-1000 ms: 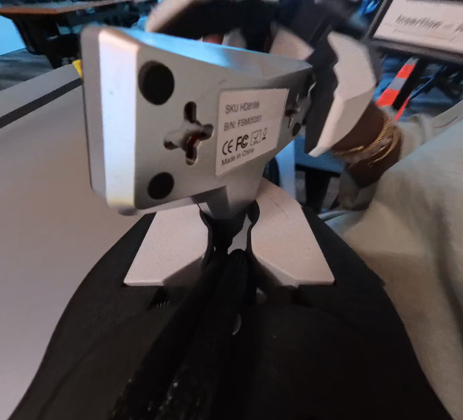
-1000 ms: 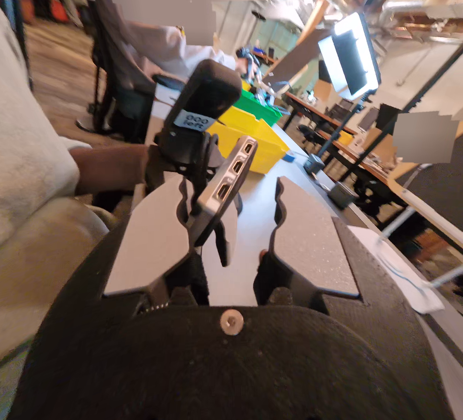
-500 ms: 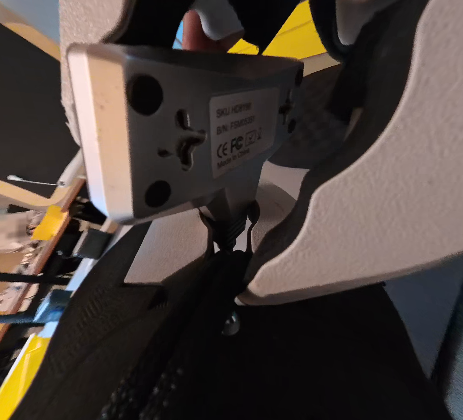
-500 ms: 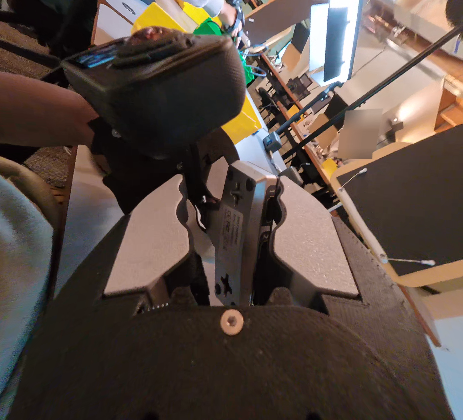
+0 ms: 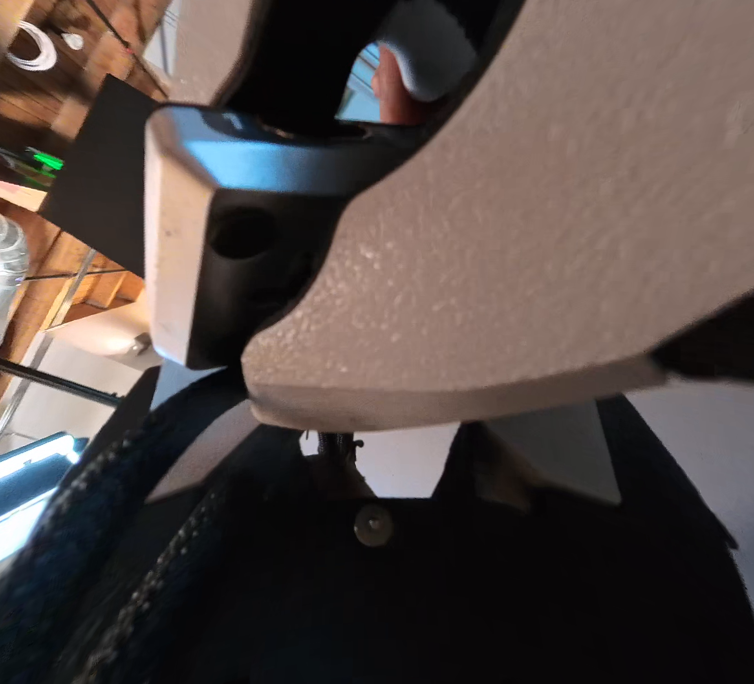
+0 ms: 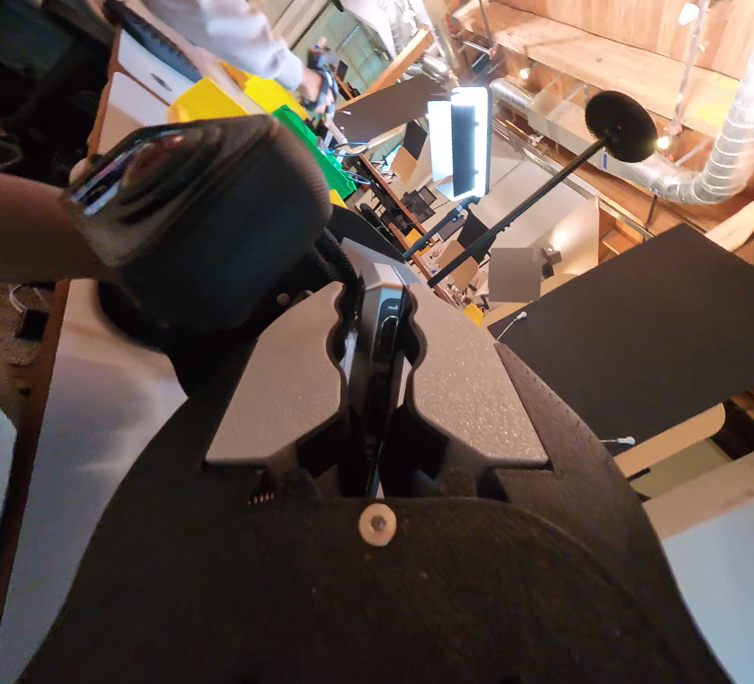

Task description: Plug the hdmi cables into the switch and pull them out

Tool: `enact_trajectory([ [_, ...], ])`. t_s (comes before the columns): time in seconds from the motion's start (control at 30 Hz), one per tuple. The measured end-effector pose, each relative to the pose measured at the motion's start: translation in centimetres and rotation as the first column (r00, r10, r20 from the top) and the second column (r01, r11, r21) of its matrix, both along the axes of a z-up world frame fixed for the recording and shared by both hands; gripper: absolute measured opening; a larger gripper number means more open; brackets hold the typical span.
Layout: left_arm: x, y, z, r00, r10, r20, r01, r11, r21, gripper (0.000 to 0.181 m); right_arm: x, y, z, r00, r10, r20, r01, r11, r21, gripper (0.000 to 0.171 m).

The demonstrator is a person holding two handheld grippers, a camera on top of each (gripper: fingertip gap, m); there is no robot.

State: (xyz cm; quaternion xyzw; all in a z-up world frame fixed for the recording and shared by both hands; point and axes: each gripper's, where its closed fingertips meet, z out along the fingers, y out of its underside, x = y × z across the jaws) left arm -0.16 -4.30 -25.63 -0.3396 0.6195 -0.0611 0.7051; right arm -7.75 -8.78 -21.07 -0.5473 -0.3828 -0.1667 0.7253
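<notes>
Clamping switch edge-on between right fingers; left fingers spread apart, empty.

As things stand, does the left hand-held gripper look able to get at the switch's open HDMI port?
Probably not: the right hand-held gripper is clamped on the switch, its fingers flanking the port.

right gripper w/ grey textured fingers, black body, silver screw, scalloped inner edges
</notes>
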Motion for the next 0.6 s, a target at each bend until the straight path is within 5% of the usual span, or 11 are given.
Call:
enact_trajectory([
  [0.03, 0.0, 0.2, 0.4, 0.999, 0.015, 0.033, -0.015, 1.000, -0.001, 0.116, 0.1, 0.1, 0.1, 1.000, -0.006, -0.020, 0.006, 1.000, 0.003, 0.025],
  [0.17, 0.0, 0.7, 1.5, 0.986, 0.045, 0.158, -0.043, 0.999, -0.013, 0.137, 0.7, 0.5, 0.3, 0.993, -0.017, -0.115, 0.015, 1.000, -0.023, 0.021],
  [0.23, -0.5, 0.0, 2.9, 0.956, -0.018, 0.294, 0.001, 0.998, 0.055, 0.133, 2.3, 0.5, 0.8, 0.984, -0.074, -0.164, 0.073, 0.997, -0.015, 0.022],
  [0.37, 0.5, -3.5, 1.7, 0.937, -0.227, 0.266, 0.207, 0.973, 0.102, 0.112, 4.3, -0.4, 2.0, 0.963, -0.075, -0.257, 0.082, 0.996, 0.019, 0.022],
  [0.6, 0.8, -5.6, 0.9, 0.865, -0.393, 0.313, 0.448, 0.886, -0.124, 0.105, 5.5, -1.3, 3.2, 0.960, -0.127, -0.249, 0.152, 0.985, 0.083, 0.022],
])
